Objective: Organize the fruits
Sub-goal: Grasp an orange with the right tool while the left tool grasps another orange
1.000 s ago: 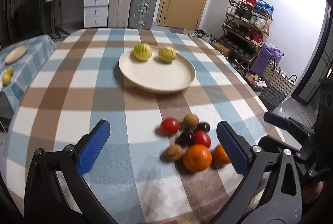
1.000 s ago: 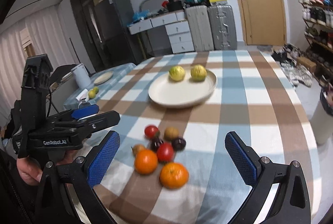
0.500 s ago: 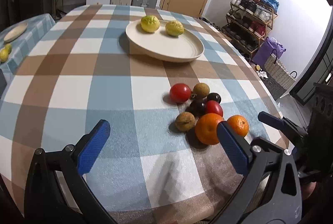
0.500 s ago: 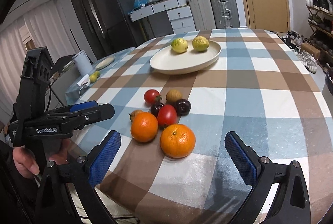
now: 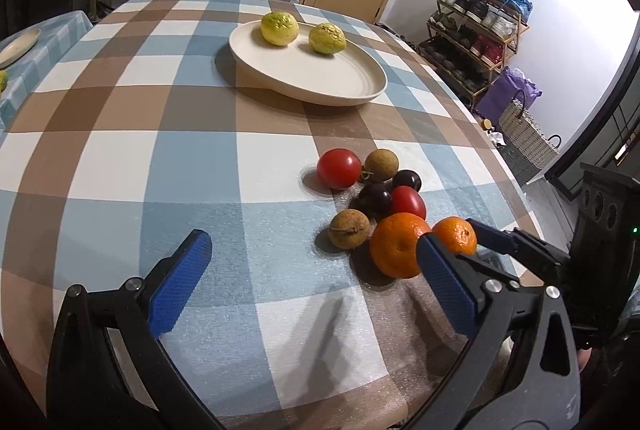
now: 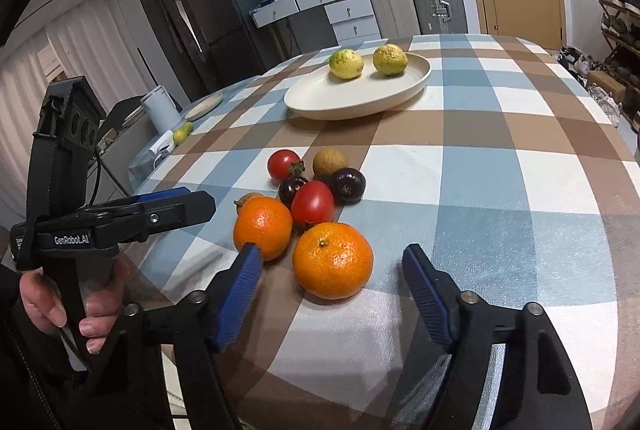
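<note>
A: Left to right, what does the left wrist view show?

B: The left gripper (image 5: 308, 272) hangs over bare checked tablecloth (image 5: 120, 158), its blue-padded jaws wide apart with nothing between them. Right of it lies the loose heap of fruit: a round red tomato (image 5: 339, 168), a brown rough-skinned longan (image 5: 381, 165), two dark purple plums (image 5: 375, 199), an oval red tomato (image 5: 409, 201), a second brown longan (image 5: 349, 229), a large orange (image 5: 398, 244) and a smaller mandarin (image 5: 456, 235). Furthest right is the right gripper (image 5: 486, 230), seen side-on.

A: And the right gripper's state?

B: In the right wrist view the right gripper (image 6: 333, 270) brackets the nearest mandarin (image 6: 333, 260). Its jaws have just been closing and stand at a middling width; both blue pads remain clear of the peel, so nothing is gripped yet.

A: How far along is the sorting?

B: Early, by the look of it. The round cream plate (image 5: 320, 86), beyond the heap and well apart from it, holds only two bumpy yellow-green citrus fruits (image 5: 279, 27), side by side near its far rim. All eight other pieces are still on the cloth, touching or just beside one another.

A: Any other containers?

B: A second, pale plate (image 6: 205, 105) sits on the side table at far left, apparently empty, with a small yellow fruit (image 6: 182, 132) nearer on that table, off the plate.

A: What is left?

B: Presumably closing on the mandarin, carrying it to the plate, and then moving the remaining seven.
</note>
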Tool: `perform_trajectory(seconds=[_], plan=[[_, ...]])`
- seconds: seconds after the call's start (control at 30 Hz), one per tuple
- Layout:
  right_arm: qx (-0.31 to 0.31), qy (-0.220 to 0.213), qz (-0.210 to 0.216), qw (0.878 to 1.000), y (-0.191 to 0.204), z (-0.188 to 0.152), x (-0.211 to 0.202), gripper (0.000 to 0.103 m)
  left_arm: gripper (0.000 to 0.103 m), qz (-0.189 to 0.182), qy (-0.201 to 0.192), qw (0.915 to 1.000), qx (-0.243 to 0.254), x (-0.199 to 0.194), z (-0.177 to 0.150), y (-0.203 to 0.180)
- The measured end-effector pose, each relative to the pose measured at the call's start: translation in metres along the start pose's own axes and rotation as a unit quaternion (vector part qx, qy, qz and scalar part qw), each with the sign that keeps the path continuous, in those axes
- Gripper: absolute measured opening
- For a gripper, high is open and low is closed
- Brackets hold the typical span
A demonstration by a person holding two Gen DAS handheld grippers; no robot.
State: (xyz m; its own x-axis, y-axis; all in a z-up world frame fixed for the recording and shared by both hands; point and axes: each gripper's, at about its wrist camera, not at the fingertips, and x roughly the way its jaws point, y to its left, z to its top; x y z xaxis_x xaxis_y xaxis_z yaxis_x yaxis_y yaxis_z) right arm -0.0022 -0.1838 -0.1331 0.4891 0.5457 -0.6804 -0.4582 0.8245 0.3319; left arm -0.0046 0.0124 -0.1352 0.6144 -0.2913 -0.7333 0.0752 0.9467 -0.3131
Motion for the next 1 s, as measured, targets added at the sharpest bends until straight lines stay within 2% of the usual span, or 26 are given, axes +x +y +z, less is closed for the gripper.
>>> perform_trajectory(seconds=[0.07,0.17,0.37,0.5,0.57,0.83,1.0], plan=[[0.002,0.002,0.011,1.000,-0.001,-0.001,0.002,0.058,0.102,-0.002,0.001,1.0000,0.001,0.001,0.001,-0.001],[0.005,0.008,0.015,1.000,-0.003,-0.001,0.005,0.044,0.102,-0.002,0.002,1.0000,0.003,0.002,0.000,-0.004],[0.013,-0.004,0.014,1.000,-0.009,-0.003,0.002,0.042,0.102,-0.016,0.001,0.9998,0.014,0.002,0.000,-0.014],[0.038,-0.007,0.040,0.998,-0.019,-0.004,-0.001,0.042,0.102,-0.021,0.006,0.9995,0.021,0.005,-0.002,-0.021],[0.039,-0.011,0.032,0.999,-0.021,-0.004,-0.003,0.042,0.102,-0.024,0.010,0.9995,0.019,0.006,-0.003,-0.023],[0.045,-0.031,0.046,0.997,-0.026,-0.005,-0.014,0.042,0.102,-0.032,0.026,0.9990,0.020,0.014,-0.004,-0.036],[0.040,-0.051,0.034,0.997,-0.029,-0.004,-0.025,0.042,0.102,-0.035,0.035,0.9987,0.015,0.019,-0.004,-0.043]])
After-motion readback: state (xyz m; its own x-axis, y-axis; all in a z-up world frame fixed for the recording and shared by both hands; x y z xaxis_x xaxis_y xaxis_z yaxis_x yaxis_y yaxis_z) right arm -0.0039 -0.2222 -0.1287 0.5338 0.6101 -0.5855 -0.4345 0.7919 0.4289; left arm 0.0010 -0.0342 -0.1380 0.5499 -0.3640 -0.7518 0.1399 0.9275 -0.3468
